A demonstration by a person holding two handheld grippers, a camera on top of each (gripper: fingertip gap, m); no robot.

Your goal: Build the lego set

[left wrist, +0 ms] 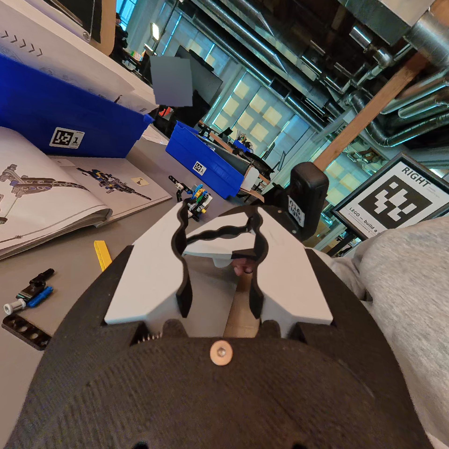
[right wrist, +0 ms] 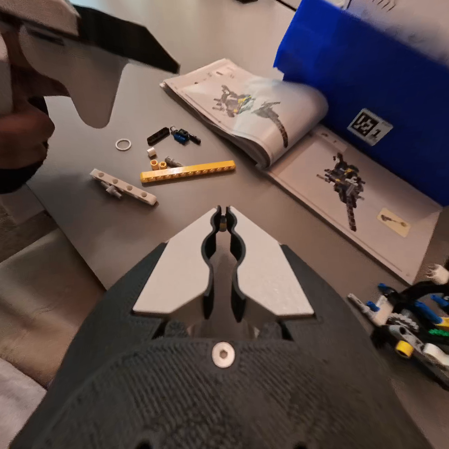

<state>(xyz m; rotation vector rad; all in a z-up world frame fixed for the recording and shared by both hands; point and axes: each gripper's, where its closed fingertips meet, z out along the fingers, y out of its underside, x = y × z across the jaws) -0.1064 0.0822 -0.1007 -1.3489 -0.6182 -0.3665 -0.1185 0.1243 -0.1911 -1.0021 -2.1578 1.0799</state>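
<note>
My right gripper is shut on a small dark piece, held above the grey table. In front of it lie a long yellow beam, a grey beam with a pin, a white ring, two yellow bushes, a short black beam and blue pin parts. The part-built model stands at the lower right. My left gripper is open and empty, tilted up, with the right gripper just beyond its fingers. The model stands behind its left tip.
An open instruction book lies before a blue bin. The left wrist view shows the book, two blue bins, loose parts, a yellow beam, a framed sign and a grey sleeve. The gap from one gripper's tips to the other's is roughly 10 centimetres. The part-built model lies around 15 centimetres away from my right fingertips.
</note>
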